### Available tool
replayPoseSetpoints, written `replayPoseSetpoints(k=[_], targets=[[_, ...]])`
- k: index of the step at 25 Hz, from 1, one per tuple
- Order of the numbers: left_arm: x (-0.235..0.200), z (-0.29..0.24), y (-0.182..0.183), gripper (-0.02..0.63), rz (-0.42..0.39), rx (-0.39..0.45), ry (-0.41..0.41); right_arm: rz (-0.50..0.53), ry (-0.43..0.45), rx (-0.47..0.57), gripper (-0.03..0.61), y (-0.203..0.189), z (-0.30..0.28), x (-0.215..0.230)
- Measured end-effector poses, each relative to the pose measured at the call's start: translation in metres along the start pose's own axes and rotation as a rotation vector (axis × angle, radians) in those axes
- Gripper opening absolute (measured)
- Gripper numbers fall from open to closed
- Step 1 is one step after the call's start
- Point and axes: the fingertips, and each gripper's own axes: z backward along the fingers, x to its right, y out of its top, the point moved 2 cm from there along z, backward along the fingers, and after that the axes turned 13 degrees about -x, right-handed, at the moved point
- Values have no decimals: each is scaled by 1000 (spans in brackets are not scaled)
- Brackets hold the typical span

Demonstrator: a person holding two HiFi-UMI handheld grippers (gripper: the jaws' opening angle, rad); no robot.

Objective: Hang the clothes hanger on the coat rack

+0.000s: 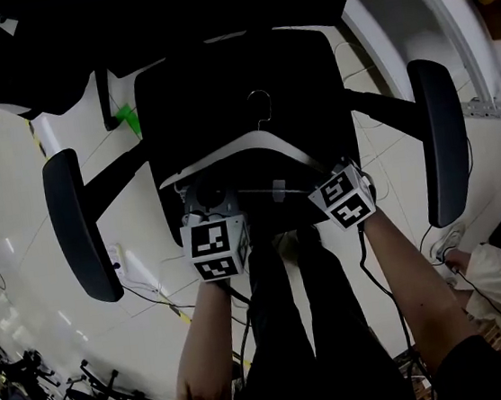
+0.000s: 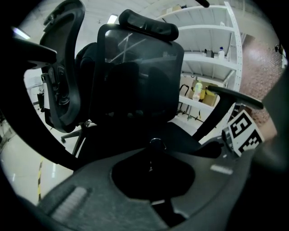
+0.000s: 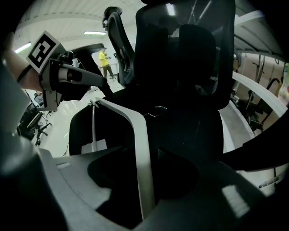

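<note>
On the black seat of the office chair (image 1: 245, 77) lies the white hanger (image 1: 252, 142). It is flat, with its arms spreading toward 8 and 4 o'clock and its wire hook (image 1: 261, 103) pointing to 12. The right claw (image 3: 137, 151) is at the seat's 5 o'clock edge. Its jaws stand wide apart, and one hanger arm runs between them with neither pad pressing on it. The left claw (image 2: 153, 151), at 7 o'clock, has its tips drawn together on nothing I can see.

My worry is the grip point. If the right claw closes that far out along the arm, the hanger would likely pivot as it lifts. The swinging hook could then snag the seat or an armrest (image 1: 442, 139). The closed left claw could also nudge the hanger askew.

No coat rack shows in any view. The left claw's view is too dim to tell whether it touches the hanger. The hanger's lower bar is partly hidden behind both claws.
</note>
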Motion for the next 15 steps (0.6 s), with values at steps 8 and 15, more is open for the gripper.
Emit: replayPoseSetpoints(k=[8,15], targets=[[7,-7,-3,5,40,-19,-7,12,5,-142,198,-15,-20,4],[6,-8,-9,5,48,-32,2,39,-69,-221,175,-12,-25,5]])
